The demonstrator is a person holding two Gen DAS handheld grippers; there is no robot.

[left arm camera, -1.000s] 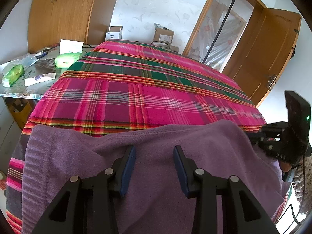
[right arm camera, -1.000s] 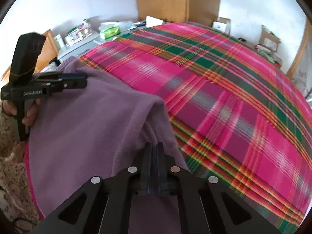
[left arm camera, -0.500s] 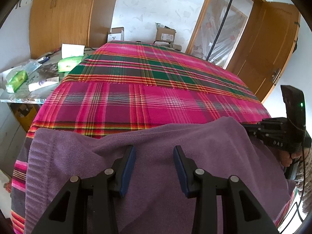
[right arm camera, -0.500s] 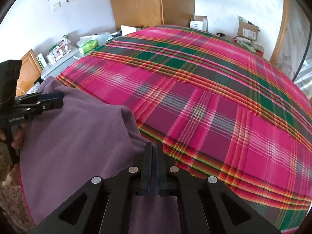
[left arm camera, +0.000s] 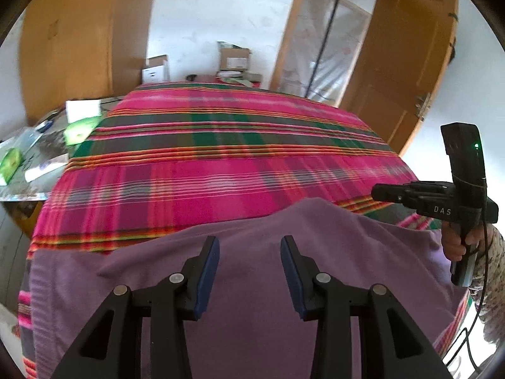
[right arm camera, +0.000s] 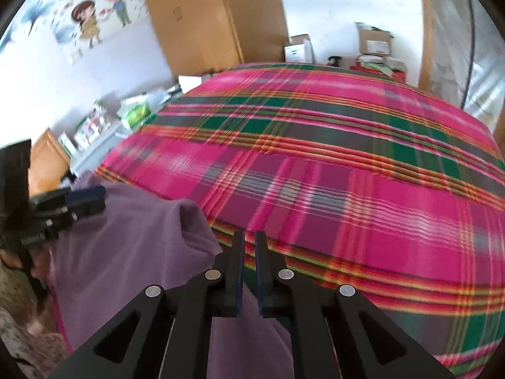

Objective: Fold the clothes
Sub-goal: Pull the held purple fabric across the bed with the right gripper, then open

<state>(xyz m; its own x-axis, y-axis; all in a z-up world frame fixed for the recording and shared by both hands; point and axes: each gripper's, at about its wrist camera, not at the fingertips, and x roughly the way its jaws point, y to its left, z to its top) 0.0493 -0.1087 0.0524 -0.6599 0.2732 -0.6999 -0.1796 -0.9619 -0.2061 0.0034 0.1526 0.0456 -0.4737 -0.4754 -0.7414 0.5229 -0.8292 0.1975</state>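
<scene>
A purple fleece garment [left arm camera: 252,271] lies on the near end of a bed with a pink and green plaid cover [left arm camera: 221,164]. My left gripper [left arm camera: 250,246] is open and empty, hovering just above the garment. My right gripper [right arm camera: 249,243] has its jaws slightly apart with nothing between the tips; it sits above the garment's right edge [right arm camera: 142,237]. The right gripper also shows in the left wrist view [left arm camera: 378,192], lifted clear of the cloth. The left gripper shows at the left of the right wrist view [right arm camera: 94,197].
A cluttered side table [left arm camera: 28,164] with green packets stands left of the bed. Wooden wardrobe [left arm camera: 79,47] at back left, cardboard boxes [left arm camera: 233,60] behind the bed, wooden door [left arm camera: 410,63] at right. The plaid cover [right arm camera: 347,173] stretches far ahead.
My right gripper has let go of the garment's edge and lifted, jaws parted a little. The cloth's raised right side has dropped. Both cameras have tilted upward.
</scene>
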